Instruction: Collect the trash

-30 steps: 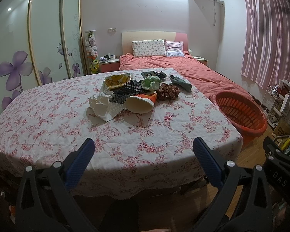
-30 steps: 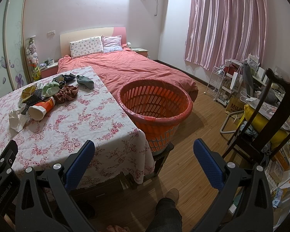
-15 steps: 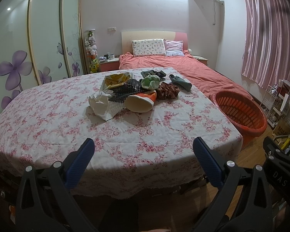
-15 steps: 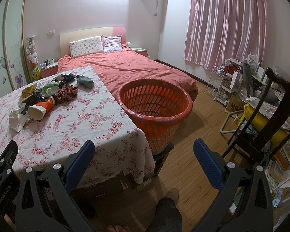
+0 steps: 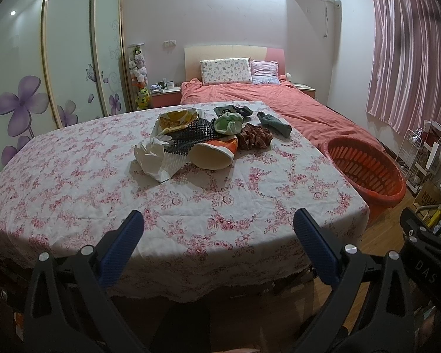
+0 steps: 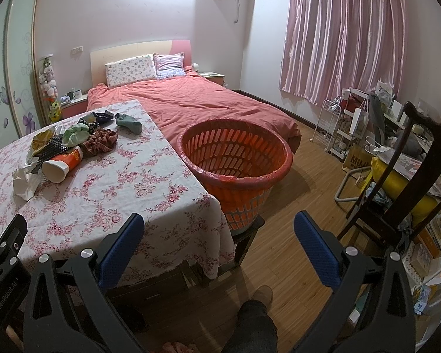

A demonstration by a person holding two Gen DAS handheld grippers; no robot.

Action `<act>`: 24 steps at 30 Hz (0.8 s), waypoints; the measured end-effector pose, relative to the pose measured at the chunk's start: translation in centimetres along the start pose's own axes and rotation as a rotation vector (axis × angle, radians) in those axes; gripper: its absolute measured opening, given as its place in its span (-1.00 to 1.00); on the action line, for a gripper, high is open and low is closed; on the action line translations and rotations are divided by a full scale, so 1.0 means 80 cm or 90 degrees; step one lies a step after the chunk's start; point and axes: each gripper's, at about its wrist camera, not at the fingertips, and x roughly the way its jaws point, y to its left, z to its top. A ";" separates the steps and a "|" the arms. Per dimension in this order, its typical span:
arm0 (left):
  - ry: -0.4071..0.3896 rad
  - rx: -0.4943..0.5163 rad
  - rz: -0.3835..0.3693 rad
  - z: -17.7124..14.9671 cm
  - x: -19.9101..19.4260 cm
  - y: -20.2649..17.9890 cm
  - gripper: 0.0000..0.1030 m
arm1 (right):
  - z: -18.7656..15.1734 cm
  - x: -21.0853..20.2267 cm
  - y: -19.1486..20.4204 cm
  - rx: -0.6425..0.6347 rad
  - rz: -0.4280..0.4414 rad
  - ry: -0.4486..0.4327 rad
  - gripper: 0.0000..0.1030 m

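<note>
A pile of trash lies mid-table on the floral cloth (image 5: 73, 182): a tipped orange-and-white paper cup (image 5: 213, 154), crumpled white paper (image 5: 153, 158), a black mesh sheet (image 5: 191, 135), a yellow wrapper (image 5: 176, 119), a green cloth lump (image 5: 227, 123), a brown scrunchie (image 5: 254, 138) and a grey sock (image 5: 275, 123). The cup also shows in the right wrist view (image 6: 63, 164). An orange basket (image 6: 235, 164) stands right of the table, also seen in the left wrist view (image 5: 364, 170). My left gripper (image 5: 217, 229) is open and empty over the table's near edge. My right gripper (image 6: 219, 232) is open and empty near the table's corner.
A bed with a red cover (image 6: 208, 106) lies behind the table and basket. A dark wooden chair (image 6: 402, 176) and cluttered shelves (image 6: 347, 123) stand at the right. Wardrobe doors (image 5: 73, 58) line the left wall. The person's leg and shoe (image 6: 258, 303) are on the wood floor.
The left gripper's view has crept slightly nearer the table. The right gripper has hardly moved. Both grippers stay open.
</note>
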 end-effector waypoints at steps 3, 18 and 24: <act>0.000 0.000 0.000 0.000 -0.001 0.000 0.93 | 0.000 0.000 0.000 0.000 0.000 0.000 0.96; 0.019 -0.031 0.011 0.000 0.025 0.025 0.93 | -0.004 0.014 0.008 -0.010 0.003 0.008 0.96; 0.043 -0.082 0.051 0.017 0.071 0.084 0.93 | 0.000 0.031 0.023 -0.022 0.022 0.022 0.96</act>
